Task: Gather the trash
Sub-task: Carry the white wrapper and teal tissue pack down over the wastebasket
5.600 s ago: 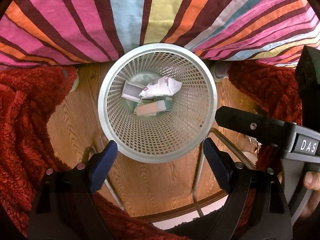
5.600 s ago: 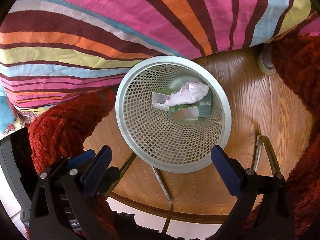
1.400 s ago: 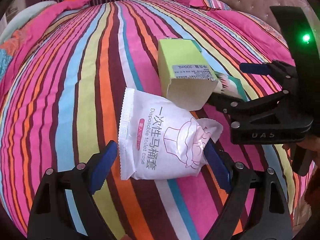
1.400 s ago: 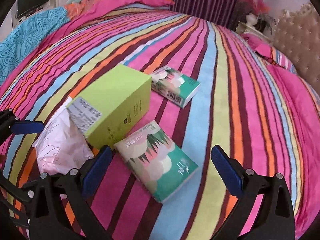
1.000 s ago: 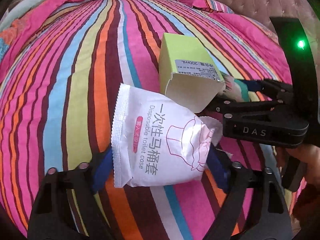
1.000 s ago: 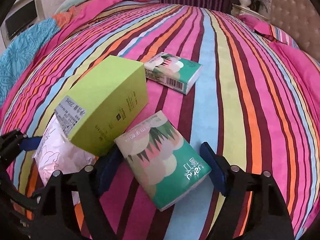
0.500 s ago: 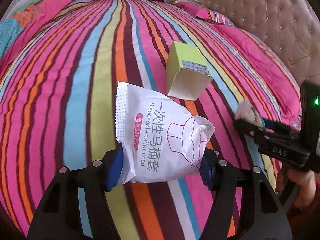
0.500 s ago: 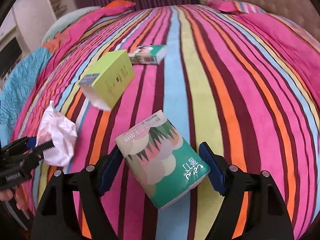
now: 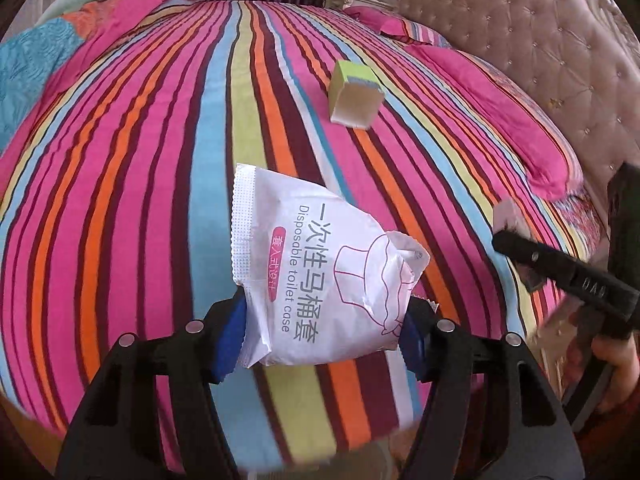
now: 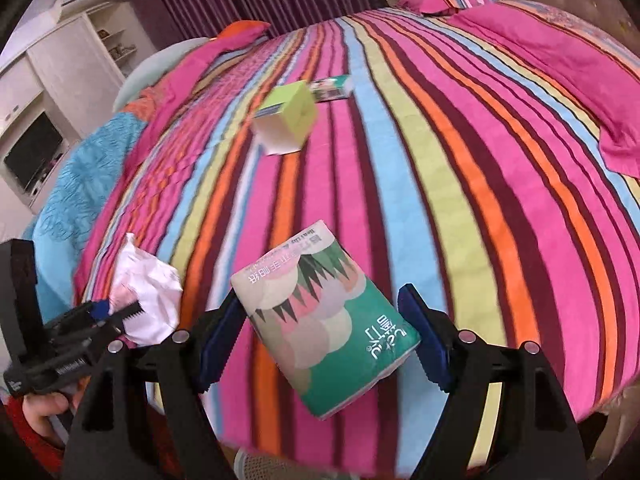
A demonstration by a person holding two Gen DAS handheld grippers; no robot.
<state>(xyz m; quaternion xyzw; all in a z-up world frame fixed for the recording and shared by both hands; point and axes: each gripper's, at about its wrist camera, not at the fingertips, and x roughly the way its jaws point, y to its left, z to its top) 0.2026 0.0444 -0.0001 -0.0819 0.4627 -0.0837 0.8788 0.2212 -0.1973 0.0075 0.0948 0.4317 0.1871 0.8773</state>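
My left gripper (image 9: 320, 340) is shut on a white disposable toilet case packet (image 9: 320, 280) and holds it above the striped bed (image 9: 140, 160). My right gripper (image 10: 320, 340) is shut on a green tissue pack (image 10: 324, 320), also lifted off the bed. A green carton (image 9: 354, 94) lies on the bed further off; it also shows in the right wrist view (image 10: 286, 120). A second green tissue pack (image 10: 332, 88) lies beyond it. The left gripper with the white packet (image 10: 148, 296) shows at lower left in the right wrist view.
A tufted headboard (image 9: 540, 48) and pink pillows (image 9: 500, 112) stand at the right. White cabinets with a screen (image 10: 36, 152) are at far left beyond the bed. A pale mesh rim (image 10: 272, 464) shows at the bottom edge.
Both grippers have lifted and drawn back from the bed with their packs. The green carton and the second tissue pack now look farther away.
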